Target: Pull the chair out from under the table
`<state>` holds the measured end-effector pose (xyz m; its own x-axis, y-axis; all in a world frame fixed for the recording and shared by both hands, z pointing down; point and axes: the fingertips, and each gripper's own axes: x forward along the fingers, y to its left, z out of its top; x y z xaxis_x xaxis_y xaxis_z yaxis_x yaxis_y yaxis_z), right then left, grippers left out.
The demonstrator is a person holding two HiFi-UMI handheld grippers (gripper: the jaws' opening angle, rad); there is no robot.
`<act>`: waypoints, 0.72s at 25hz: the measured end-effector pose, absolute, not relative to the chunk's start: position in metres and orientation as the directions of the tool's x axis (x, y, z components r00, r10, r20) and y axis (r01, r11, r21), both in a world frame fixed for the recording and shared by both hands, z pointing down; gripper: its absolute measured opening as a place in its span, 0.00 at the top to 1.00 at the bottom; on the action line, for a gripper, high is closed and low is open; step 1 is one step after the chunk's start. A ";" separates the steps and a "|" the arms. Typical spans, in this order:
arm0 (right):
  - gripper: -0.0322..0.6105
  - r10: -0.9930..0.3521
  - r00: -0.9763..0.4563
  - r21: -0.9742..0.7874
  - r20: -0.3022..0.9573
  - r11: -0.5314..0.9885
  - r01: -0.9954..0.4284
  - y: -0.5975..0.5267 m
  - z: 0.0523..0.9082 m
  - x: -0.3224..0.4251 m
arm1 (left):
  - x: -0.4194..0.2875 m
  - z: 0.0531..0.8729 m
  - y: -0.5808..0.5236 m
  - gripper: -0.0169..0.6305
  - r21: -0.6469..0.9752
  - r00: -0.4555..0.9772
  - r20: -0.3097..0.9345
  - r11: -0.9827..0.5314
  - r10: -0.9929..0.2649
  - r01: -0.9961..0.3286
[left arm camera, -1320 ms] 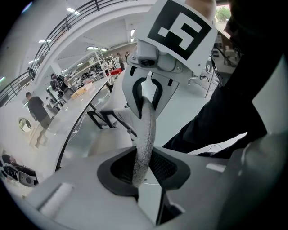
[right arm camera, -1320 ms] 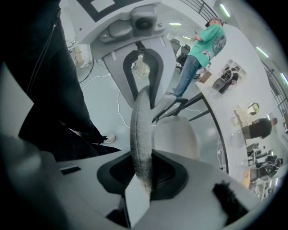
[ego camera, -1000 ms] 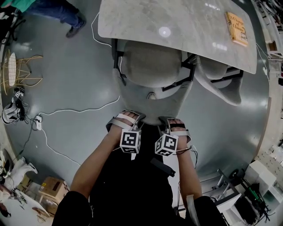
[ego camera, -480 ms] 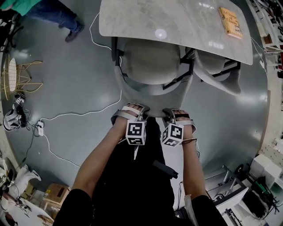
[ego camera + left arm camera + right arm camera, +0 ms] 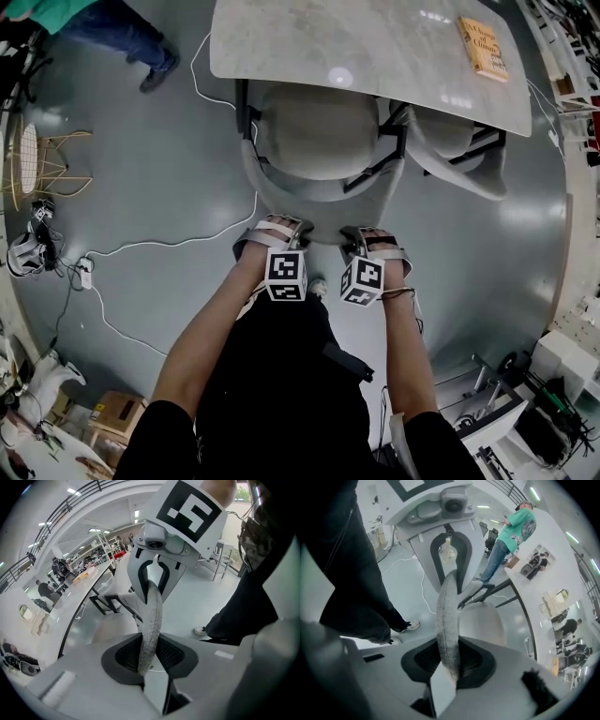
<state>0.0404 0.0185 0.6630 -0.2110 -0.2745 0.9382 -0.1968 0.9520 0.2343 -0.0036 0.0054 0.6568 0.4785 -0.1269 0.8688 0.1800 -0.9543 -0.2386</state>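
A grey upholstered chair (image 5: 319, 131) stands with its seat partly under the pale marble table (image 5: 375, 47). Its curved backrest (image 5: 323, 211) faces me. My left gripper (image 5: 281, 228) and right gripper (image 5: 361, 234) sit side by side on the backrest's top edge. In the left gripper view the backrest edge (image 5: 151, 625) runs between the jaws of the left gripper (image 5: 150, 654), whose pads press on it. The right gripper view shows the same: the backrest edge (image 5: 447, 620) is pinched in the right gripper (image 5: 449, 657).
A second grey chair (image 5: 459, 155) is tucked under the table to the right. An orange book (image 5: 483, 47) lies on the tabletop. White cables (image 5: 169, 244) cross the floor at left, near a gold wire chair (image 5: 42, 159). A person (image 5: 94, 23) stands at top left.
Both grippers keep their hold on the backrest. The head view has shifted slightly, and a shoe now shows between my arms. The chair's place against the table looks the same.
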 end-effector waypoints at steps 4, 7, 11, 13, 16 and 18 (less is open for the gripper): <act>0.82 -0.275 -0.214 0.236 0.937 0.953 -0.189 0.018 0.663 0.041 | -0.003 0.658 0.007 0.84 -0.234 0.476 0.871 -0.955 -0.124 0.180; 0.82 -0.273 -0.215 0.234 0.938 0.954 -0.189 0.018 0.663 0.042 | 0.000 0.657 0.008 0.84 -0.229 0.480 0.869 -0.956 -0.116 0.184; 0.82 -0.269 -0.216 0.230 0.939 0.955 -0.188 0.024 0.664 0.040 | -0.003 0.657 0.015 0.84 -0.225 0.479 0.870 -0.957 -0.113 0.182; 0.82 -0.266 -0.217 0.227 0.939 0.956 -0.188 0.028 0.664 0.039 | -0.003 0.657 0.017 0.84 -0.230 0.478 0.870 -0.956 -0.119 0.181; 0.82 -0.263 -0.215 0.224 0.941 0.956 -0.188 0.033 0.666 0.041 | -0.001 0.659 0.024 0.84 -0.217 0.473 0.874 -0.959 -0.108 0.182; 0.82 -0.263 -0.213 0.225 0.941 0.956 -0.187 0.034 0.667 0.042 | -0.001 0.659 0.026 0.84 -0.218 0.473 0.874 -0.960 -0.111 0.176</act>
<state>0.0422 0.0344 0.6665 -0.2134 -0.2626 0.9410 -0.1869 0.9564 0.2245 -0.0008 0.0261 0.6593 0.4728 -0.1112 0.8741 0.1765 -0.9600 -0.2176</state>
